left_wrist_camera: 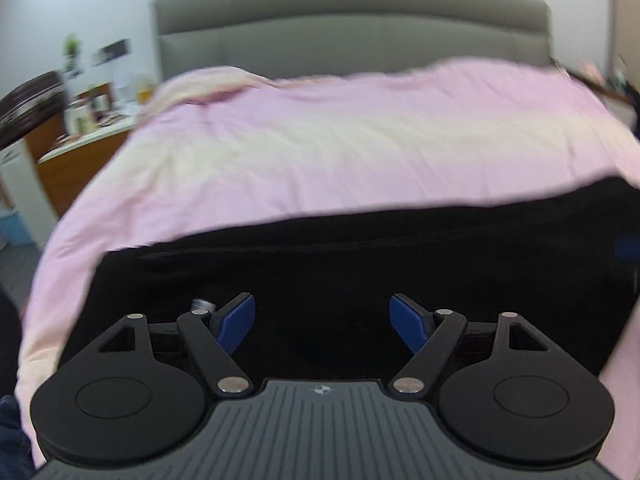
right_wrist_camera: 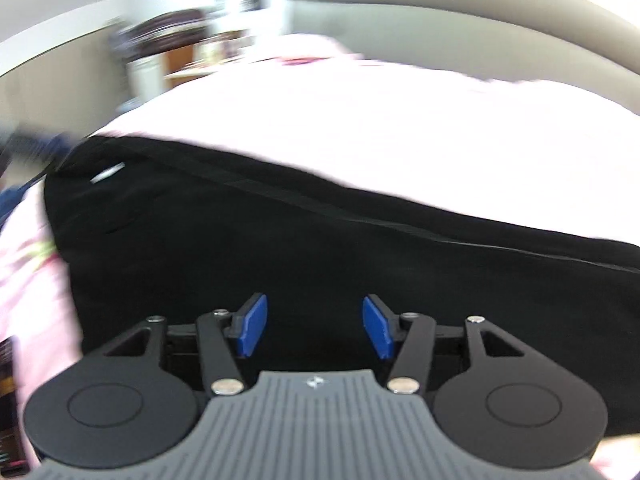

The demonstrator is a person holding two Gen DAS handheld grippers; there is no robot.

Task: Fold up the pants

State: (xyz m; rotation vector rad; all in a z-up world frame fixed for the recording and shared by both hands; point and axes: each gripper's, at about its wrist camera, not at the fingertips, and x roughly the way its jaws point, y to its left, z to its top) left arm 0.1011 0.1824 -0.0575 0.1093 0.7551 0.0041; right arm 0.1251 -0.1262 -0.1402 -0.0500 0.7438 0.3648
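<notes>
Black pants (left_wrist_camera: 340, 256) lie flat across the near part of a bed with a pink cover (left_wrist_camera: 320, 144). My left gripper (left_wrist_camera: 322, 320) is open and empty, its blue pads (left_wrist_camera: 238, 322) spread just above the pants' near edge. In the right wrist view the same pants (right_wrist_camera: 320, 248) stretch from far left to right across the pink cover (right_wrist_camera: 360, 128). My right gripper (right_wrist_camera: 315, 326) is open and empty, its blue pads (right_wrist_camera: 252, 330) hovering over the dark cloth. A small white label (right_wrist_camera: 107, 173) shows on the pants at the far left. The right view is blurred.
A grey padded headboard (left_wrist_camera: 352, 28) stands at the far end of the bed. A wooden bedside table with clutter (left_wrist_camera: 84, 128) stands left of the bed. A blue patch (left_wrist_camera: 628, 248) shows at the right edge over the pants.
</notes>
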